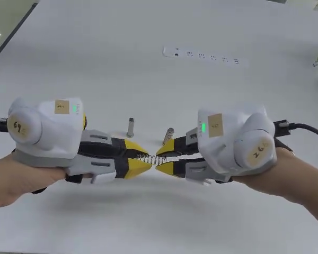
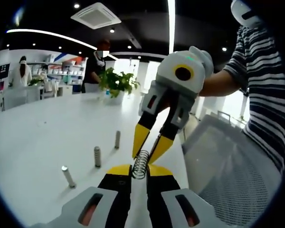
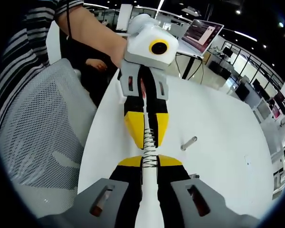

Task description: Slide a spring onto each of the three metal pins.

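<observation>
Head view: left gripper (image 1: 147, 159) and right gripper (image 1: 158, 159) each clench one end of thin steel coil spring (image 1: 151, 158), probably for regripping.

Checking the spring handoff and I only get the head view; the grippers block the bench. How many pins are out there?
Observer: Three, by the left gripper view: a near pin, a middle pin and a far pin, standing in a row on the table.
Operator: Who has the spring?
Observer: Both, it seems. In the right gripper view the spring runs straight from between the right gripper's jaws to between the left gripper's jaws.
Operator: Anything close to snag on?
Observer: A mesh chair back sits just off the table edge, near both grippers.
</observation>
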`<state>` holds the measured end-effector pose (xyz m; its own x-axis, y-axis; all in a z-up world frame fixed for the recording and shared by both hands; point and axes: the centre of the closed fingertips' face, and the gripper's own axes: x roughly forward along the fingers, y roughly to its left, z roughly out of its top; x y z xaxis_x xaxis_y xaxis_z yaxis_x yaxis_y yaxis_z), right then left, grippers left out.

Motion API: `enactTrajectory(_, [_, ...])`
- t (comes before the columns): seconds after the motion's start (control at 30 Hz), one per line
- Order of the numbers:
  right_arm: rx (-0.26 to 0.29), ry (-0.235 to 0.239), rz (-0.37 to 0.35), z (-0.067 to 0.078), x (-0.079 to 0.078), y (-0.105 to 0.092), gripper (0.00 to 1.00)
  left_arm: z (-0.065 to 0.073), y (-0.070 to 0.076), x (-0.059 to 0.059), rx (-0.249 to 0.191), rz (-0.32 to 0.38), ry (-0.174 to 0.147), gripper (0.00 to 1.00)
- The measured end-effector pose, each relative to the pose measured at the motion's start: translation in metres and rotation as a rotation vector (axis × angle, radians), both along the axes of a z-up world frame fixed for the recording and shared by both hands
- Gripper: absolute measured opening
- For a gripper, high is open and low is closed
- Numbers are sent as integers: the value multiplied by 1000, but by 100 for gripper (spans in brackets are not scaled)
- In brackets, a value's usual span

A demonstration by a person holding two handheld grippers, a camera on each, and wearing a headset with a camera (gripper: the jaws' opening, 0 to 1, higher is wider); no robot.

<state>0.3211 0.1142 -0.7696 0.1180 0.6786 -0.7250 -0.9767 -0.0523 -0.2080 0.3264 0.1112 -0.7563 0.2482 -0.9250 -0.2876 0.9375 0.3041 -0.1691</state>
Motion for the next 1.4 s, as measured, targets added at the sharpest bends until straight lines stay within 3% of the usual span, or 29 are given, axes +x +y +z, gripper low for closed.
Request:
enactTrajectory(0.23, [2,45,-39,-3,-1,-2,9,-1,-3,-4,18,-41,6,2])
enactTrajectory(0.4, [0,67,-72,-6,1,-10,15,-2,-2,-4,19,-52,20,2])
enactTrajectory(0.5, [0,65,-68,-6,1,-12,15,-3,-2,-6,25,-63,20,2])
enactTrajectory(0.63, [24,101,-59,-6,-3,-8,14,-2,-2,-7,23,-64,23,2])
enactTrajectory(0.77, [21,105,-48,-7,-4,-6,8,-1,-2,-8,25,-71,28,2])
enactTrajectory(1.0, [13,88,-14,-2,-4,-6,7,-4,1,-6,21,-66,46,3])
enactTrajectory(1.4, [53,110,11,19,-3,3,7,-10,2,-6,40,-64,37,3])
